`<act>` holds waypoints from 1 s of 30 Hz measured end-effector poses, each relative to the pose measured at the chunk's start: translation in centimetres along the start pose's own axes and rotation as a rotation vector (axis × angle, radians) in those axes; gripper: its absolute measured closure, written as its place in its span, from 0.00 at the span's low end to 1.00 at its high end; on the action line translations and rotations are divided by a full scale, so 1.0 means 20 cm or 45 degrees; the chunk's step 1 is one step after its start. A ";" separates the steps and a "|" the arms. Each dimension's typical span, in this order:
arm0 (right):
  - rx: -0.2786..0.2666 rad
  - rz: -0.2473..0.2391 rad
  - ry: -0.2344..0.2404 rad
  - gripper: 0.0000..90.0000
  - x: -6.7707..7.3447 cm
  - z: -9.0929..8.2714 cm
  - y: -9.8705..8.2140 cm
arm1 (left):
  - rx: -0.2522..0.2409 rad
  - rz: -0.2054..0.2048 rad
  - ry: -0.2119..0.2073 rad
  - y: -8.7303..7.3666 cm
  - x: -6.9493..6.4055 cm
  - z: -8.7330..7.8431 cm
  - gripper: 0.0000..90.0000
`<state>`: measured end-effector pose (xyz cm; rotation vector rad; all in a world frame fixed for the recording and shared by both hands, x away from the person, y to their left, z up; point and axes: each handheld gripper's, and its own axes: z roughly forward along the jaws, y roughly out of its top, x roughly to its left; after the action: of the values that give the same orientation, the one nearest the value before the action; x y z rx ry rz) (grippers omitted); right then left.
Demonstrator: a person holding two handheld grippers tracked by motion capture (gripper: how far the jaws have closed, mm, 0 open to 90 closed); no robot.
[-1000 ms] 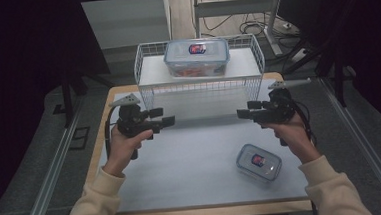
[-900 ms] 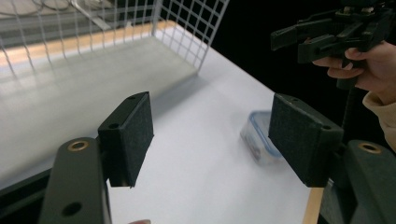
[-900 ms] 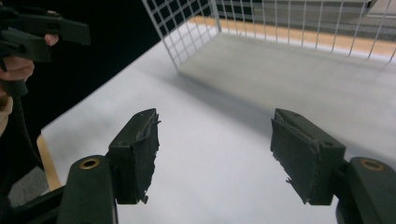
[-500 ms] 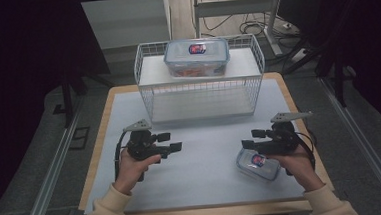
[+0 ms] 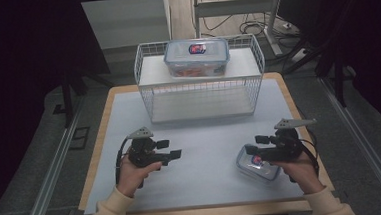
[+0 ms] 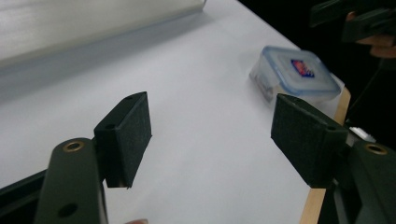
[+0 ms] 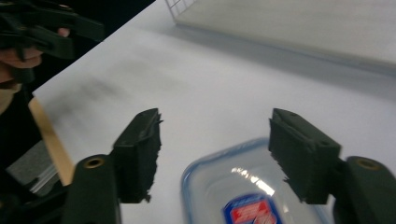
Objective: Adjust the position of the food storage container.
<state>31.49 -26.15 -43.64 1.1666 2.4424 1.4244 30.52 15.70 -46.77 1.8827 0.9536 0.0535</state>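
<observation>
A small clear container (image 5: 258, 164) with a blue-rimmed lid and a red and blue label lies flat at the table's front right. My right gripper (image 5: 257, 144) hovers just over it, pointing left. In the right gripper view the container's lid (image 7: 247, 196) lies below the right gripper (image 7: 217, 126); its jaws have just been closing a little but stand apart, with nothing between the pads. My left gripper (image 5: 170, 149) is at the front left, pointing right, open and empty. The left gripper view looks past its jaws (image 6: 212, 116) to the container (image 6: 299, 74) farther off.
A white wire basket (image 5: 200, 94) stands at the back of the white table mat (image 5: 200, 137). A larger lidded container (image 5: 196, 57) rests on the shelf on top of it. The table's wooden edge (image 5: 328, 179) runs close beside the small container.
Both hands have come down and back toward the near edge of the table. The right gripper now sits over the small container, which lay apart from it before.
</observation>
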 end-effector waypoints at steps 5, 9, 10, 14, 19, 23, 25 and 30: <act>0.038 -0.036 -0.025 0.59 0.04 -0.05 -0.08 | 0.044 -0.002 -0.003 -0.03 0.00 0.04 0.32; 0.094 -0.074 -0.065 0.80 0.09 -0.07 -0.14 | 0.069 -0.002 -0.013 -0.05 -0.01 0.07 0.32; 0.109 -0.081 -0.072 0.86 0.11 -0.07 -0.15 | 0.072 0.003 -0.014 -0.05 -0.01 0.07 0.32; 0.172 -0.146 -0.040 0.99 0.17 -0.07 -0.21 | 0.085 -0.003 -0.014 -0.06 0.00 0.08 0.32; 0.291 -0.226 -0.066 0.99 0.22 -0.02 -0.28 | 0.093 -0.013 -0.008 -0.06 0.02 0.08 0.32; 0.374 -0.222 -0.089 0.99 0.20 -0.01 -0.35 | 0.098 -0.024 -0.008 -0.07 0.02 0.08 0.32; 0.402 -0.229 -0.125 0.99 0.18 -0.01 -0.37 | 0.097 -0.029 -0.011 -0.08 0.02 0.08 0.32; 0.400 -0.192 -0.148 0.99 0.13 -0.05 -0.41 | 0.099 -0.036 -0.013 -0.08 0.03 0.08 0.32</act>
<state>24.55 -27.34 -48.67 1.0521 2.6700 0.9309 30.71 15.14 -49.11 1.9379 0.9877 -0.0103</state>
